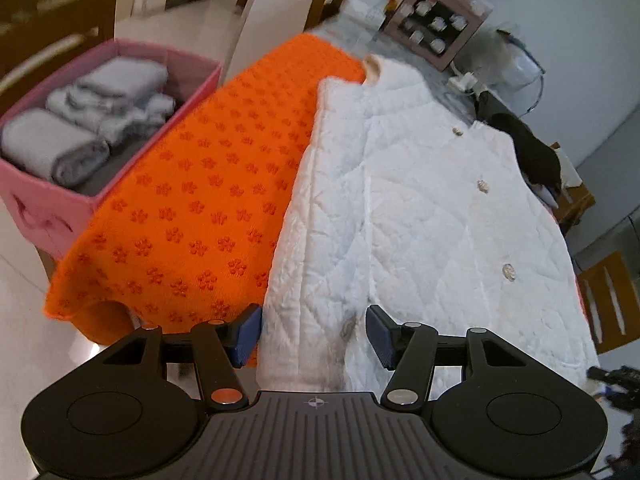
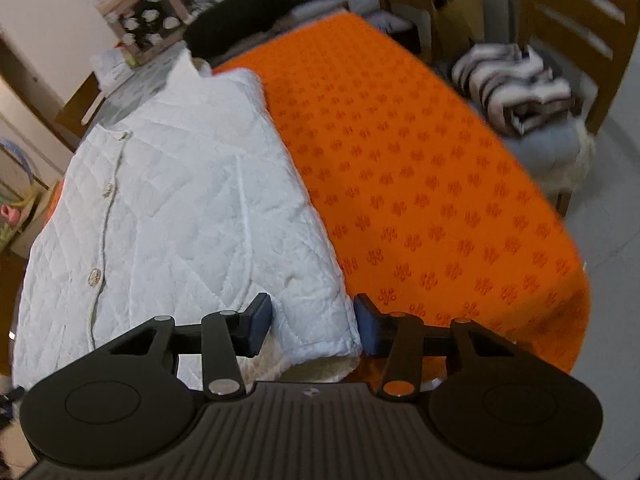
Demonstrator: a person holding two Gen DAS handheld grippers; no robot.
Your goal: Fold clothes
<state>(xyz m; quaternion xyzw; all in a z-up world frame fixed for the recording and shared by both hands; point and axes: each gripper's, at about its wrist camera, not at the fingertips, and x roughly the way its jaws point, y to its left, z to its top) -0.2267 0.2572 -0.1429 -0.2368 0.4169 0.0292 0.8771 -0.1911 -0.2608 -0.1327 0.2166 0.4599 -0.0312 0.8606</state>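
A white quilted jacket point(image 1: 420, 200) with metal buttons lies flat on a table under an orange flower-patterned cloth point(image 1: 208, 200), collar at the far end. Its sleeves look folded in over the body. My left gripper point(image 1: 314, 334) hovers at the near hem by the jacket's left edge, blue pads point(image 1: 248, 334) apart with the hem between them and no cloth bunched. In the right wrist view the jacket point(image 2: 180, 200) fills the left half of the cloth point(image 2: 440, 200). My right gripper point(image 2: 313, 326) straddles the near right corner of the hem, jaws apart, not visibly pinching.
A pink box point(image 1: 48, 208) of rolled grey towels point(image 1: 80, 128) stands left of the table. A carton of cups point(image 1: 436, 24) and dark clutter point(image 1: 532, 148) sit past the collar. A striped garment point(image 2: 516, 88) lies on a chair to the right. Wooden chairs point(image 1: 608, 300) surround the table.
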